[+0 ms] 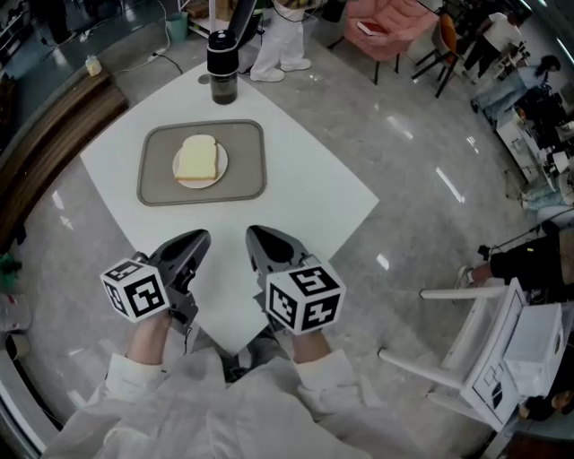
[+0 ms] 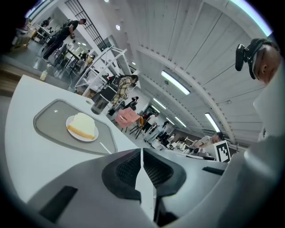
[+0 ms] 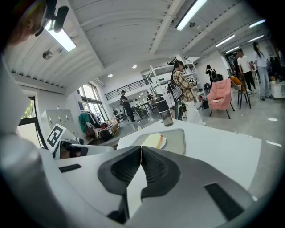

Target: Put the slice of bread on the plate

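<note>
A slice of bread (image 1: 197,161) lies on a small white plate (image 1: 220,173) in the middle of a grey tray (image 1: 244,148) on the white table (image 1: 305,179). The bread (image 2: 82,125) on its plate (image 2: 71,132) shows at the left of the left gripper view, and the bread (image 3: 153,141) shows far ahead in the right gripper view. My left gripper (image 1: 199,240) and right gripper (image 1: 257,238) hover side by side over the table's near corner, well short of the tray. Both are shut with nothing between the jaws.
A dark tumbler (image 1: 222,67) with a black lid stands at the table's far corner, beyond the tray. A white chair (image 1: 489,336) is on the floor at the right. People and a pink armchair (image 1: 390,27) are in the background.
</note>
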The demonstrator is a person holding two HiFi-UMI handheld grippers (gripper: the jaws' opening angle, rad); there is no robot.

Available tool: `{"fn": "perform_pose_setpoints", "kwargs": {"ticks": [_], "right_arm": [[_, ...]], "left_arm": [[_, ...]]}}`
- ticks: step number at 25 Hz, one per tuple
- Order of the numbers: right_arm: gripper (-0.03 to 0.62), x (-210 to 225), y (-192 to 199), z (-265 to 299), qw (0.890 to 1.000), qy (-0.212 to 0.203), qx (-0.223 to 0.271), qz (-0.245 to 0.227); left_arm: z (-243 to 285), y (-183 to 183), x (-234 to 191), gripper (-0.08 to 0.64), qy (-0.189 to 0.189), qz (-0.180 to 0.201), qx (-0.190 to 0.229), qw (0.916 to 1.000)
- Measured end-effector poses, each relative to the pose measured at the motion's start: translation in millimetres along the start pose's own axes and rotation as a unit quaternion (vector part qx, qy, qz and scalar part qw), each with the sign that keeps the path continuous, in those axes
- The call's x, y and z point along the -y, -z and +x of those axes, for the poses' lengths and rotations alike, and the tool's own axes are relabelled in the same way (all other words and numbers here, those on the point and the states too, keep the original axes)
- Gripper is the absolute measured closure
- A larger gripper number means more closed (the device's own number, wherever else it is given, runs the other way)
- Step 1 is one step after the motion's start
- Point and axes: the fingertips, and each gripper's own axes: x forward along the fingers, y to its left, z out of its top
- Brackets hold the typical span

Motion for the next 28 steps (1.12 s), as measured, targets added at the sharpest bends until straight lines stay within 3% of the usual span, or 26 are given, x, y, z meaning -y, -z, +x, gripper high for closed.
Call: {"fn": "perform_pose_setpoints", "kwargs": {"ticks": [9,19,28], "right_arm": [[0.575,-3.6,13.6,-49.7,0.999,-0.025,-0.002,-0.037],[0.577,-14.2,38.8,-64.1,0.997,-0.058,-0.025,-0.053],[0.577,-34.5,37.4,-58.6,0.995,-0.070,-0.031,-0.060]], "left_arm": [[-11.7,40.0,45.5,0.538,-0.007,-0.002,0.029,0.9996],[-19.9,73.8,70.9,0.545,-0.016,0.005,0.040,0.9991],[-23.8,71.5,82.0,0.549,-0.002,0.019,0.022,0.9996]]}}
